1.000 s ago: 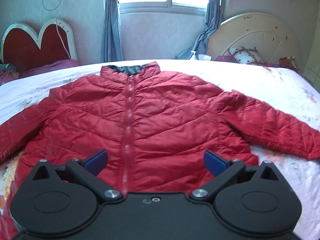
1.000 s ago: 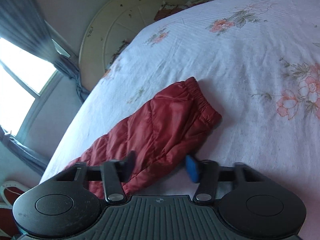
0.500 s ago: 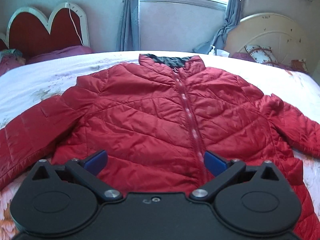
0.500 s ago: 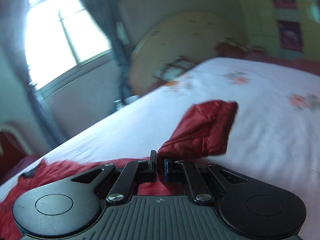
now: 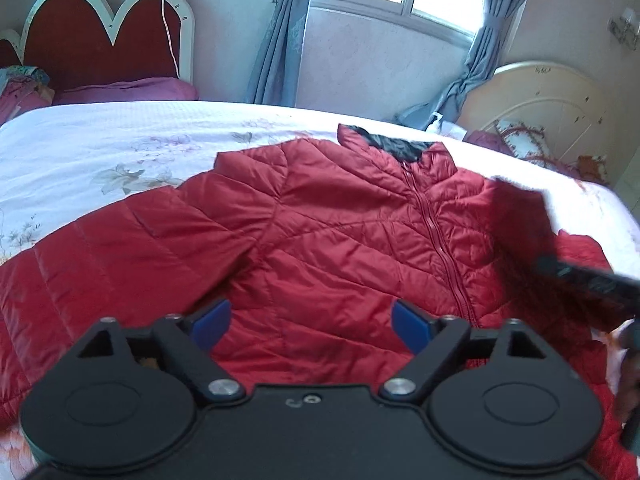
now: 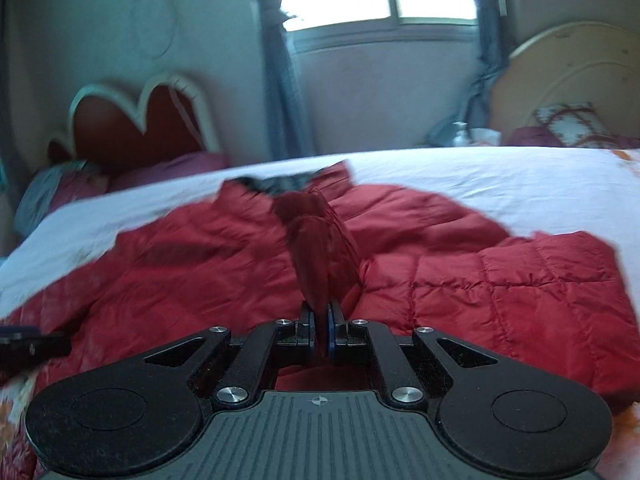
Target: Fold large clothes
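Note:
A red puffer jacket (image 5: pixel 340 240) lies face up on the bed, zipped, collar at the far side. My left gripper (image 5: pixel 311 320) hovers over the jacket's lower left front; its blue pads stand wide and are closing, with fabric below them but nothing pinched. The jacket's left sleeve (image 5: pixel 80 272) lies stretched out flat. My right gripper (image 6: pixel 320 320) is shut on the cuff of the other sleeve (image 6: pixel 320 248) and holds it up over the jacket's chest (image 6: pixel 500 280). In the left wrist view the right gripper (image 5: pixel 560 268) shows as a dark blur at the right.
The bed has a white floral sheet (image 5: pixel 100 148). A red heart-shaped headboard (image 5: pixel 100 40) and a purple pillow (image 5: pixel 132 90) stand at the far left. A window with grey curtains (image 5: pixel 280 40) is behind, and a cream round headboard (image 5: pixel 552 100) is at the far right.
The right gripper closed on the sleeve cuff, rolled upright and carried it in over the jacket body. The left gripper slid left along the hem and its pads came slightly closer.

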Demonstrator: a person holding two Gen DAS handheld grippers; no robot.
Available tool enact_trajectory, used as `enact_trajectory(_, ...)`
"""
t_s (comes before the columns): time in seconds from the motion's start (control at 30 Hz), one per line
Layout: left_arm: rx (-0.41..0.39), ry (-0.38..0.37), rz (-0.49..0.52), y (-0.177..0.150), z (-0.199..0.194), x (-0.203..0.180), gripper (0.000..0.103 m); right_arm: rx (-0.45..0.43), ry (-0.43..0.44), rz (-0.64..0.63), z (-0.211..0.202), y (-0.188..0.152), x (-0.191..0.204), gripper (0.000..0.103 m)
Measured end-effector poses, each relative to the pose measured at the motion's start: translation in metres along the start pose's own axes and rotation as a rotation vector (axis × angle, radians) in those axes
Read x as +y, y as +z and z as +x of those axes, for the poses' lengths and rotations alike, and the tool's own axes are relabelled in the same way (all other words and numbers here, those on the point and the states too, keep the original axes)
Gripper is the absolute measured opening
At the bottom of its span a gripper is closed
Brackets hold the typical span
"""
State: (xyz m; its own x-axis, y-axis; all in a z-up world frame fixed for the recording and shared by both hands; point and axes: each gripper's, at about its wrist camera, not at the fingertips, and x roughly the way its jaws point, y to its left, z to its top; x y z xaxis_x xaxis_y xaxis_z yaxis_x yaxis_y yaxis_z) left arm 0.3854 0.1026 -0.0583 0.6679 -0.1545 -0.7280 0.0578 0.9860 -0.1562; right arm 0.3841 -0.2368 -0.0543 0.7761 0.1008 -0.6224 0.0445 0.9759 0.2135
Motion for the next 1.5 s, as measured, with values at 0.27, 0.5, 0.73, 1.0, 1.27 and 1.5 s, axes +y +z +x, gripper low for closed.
enact_trajectory(0.27,-0.041,-0.077,-0.057,0.000,-0.007,0.025,0.089,0.098,0.086,-0.086,0.049,-0.017,0.065,0.005)
enact_trajectory(0.5,-0.040,-0.148,-0.052,0.009,0.009,0.012,0.099,0.053,0.056,-0.184,0.038,-0.024,0.076,0.051)
enact_trajectory(0.73,0.058,-0.210,0.009,0.025,0.070,-0.029,0.081,-0.113,-0.128,0.079,-0.042,-0.021,-0.025,0.024)
enact_trajectory(1.0,0.101,-0.173,0.127,0.031,0.103,-0.069,0.019,-0.169,-0.330,0.407,-0.095,-0.037,-0.141,0.023)
enact_trajectory(1.27,-0.185,-0.081,0.094,0.045,0.041,-0.038,0.018,-0.135,-0.283,0.434,-0.094,-0.046,-0.155,0.023)
enact_trajectory(1.5,-0.088,-0.027,0.012,0.025,0.065,-0.012,0.018,-0.104,-0.213,0.308,-0.073,-0.030,-0.138,0.023)
